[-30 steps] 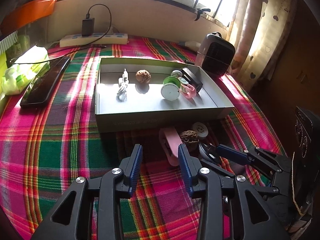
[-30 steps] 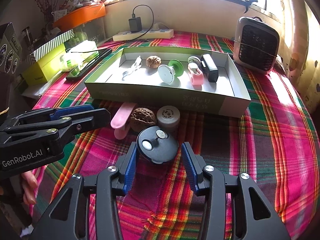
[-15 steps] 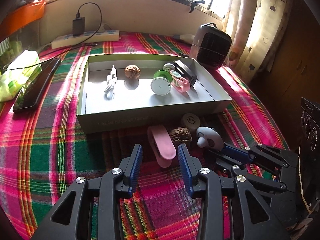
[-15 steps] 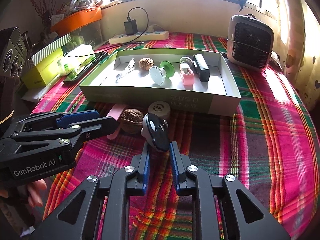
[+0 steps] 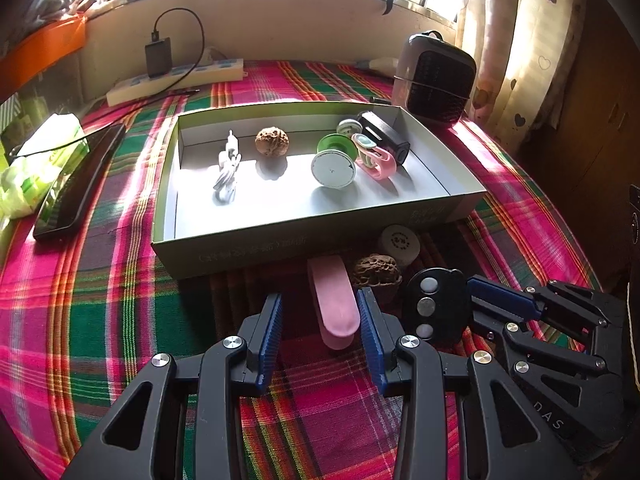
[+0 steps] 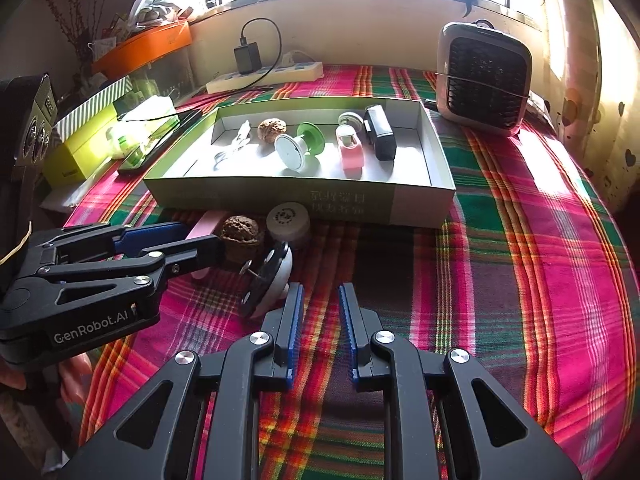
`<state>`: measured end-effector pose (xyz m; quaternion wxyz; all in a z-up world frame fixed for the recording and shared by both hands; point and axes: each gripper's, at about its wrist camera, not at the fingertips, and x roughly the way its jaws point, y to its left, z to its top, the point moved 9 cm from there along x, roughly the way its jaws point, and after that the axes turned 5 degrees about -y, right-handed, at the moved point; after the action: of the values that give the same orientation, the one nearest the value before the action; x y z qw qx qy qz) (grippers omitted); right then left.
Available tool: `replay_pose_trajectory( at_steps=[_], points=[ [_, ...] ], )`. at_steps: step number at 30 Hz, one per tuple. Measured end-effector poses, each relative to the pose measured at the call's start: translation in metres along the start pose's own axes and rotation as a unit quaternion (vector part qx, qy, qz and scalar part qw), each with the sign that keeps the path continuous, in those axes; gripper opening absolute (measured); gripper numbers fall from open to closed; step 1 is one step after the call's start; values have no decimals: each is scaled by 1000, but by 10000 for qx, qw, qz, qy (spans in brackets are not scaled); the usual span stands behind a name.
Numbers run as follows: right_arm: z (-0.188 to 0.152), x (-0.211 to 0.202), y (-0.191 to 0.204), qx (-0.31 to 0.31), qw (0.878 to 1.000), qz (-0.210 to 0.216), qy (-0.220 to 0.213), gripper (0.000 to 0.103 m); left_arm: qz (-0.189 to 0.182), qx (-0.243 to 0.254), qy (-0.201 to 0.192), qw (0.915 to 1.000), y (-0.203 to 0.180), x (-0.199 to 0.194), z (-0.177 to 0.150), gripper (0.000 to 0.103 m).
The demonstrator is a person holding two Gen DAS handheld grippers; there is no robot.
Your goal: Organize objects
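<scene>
Now that the disc (image 6: 266,276) has slipped from our clenched, empty right gripper (image 6: 320,294), we likely must regrasp, our released left gripper (image 5: 318,302) straddling the clip (image 5: 334,308).

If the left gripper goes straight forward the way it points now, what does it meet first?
Probably the pink clip: it already lies between the open fingers of the left gripper. Beyond it stands the front wall of the box, though depth is hard to judge.
</scene>
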<state>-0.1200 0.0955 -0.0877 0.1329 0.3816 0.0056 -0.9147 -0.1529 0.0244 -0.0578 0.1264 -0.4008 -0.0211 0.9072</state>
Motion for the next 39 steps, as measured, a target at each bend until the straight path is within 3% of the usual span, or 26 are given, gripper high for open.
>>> replay_pose_trajectory(
  at_steps=[3,21,26,30,32,34,39],
  points=[
    [0,0,-5,114,9999,9,17,19,172,45,18,9998,6,1,0,35],
    [6,-12,-17,277,9994,-169,-129,19,387,322,-2,9987,8,16,10,35],
    [9,-17,-21,454,9986,-133,-220,19,422,197,-46,9989,14,14,9,23],
    [13,-21,-19,712,9967,170,-356,20,401,113,-62,9991,18,10,6,21],
    [14,-21,-14,822,9952,397,-347,22,392,106,-76,9991,19,8,4,21],
    [13,-19,-8,878,9941,557,-295,30,379,80,-82,9992,21,6,2,21],
    [13,-18,6,645,9951,671,-337,44,347,15,-109,9993,24,2,-2,21]
  ],
)
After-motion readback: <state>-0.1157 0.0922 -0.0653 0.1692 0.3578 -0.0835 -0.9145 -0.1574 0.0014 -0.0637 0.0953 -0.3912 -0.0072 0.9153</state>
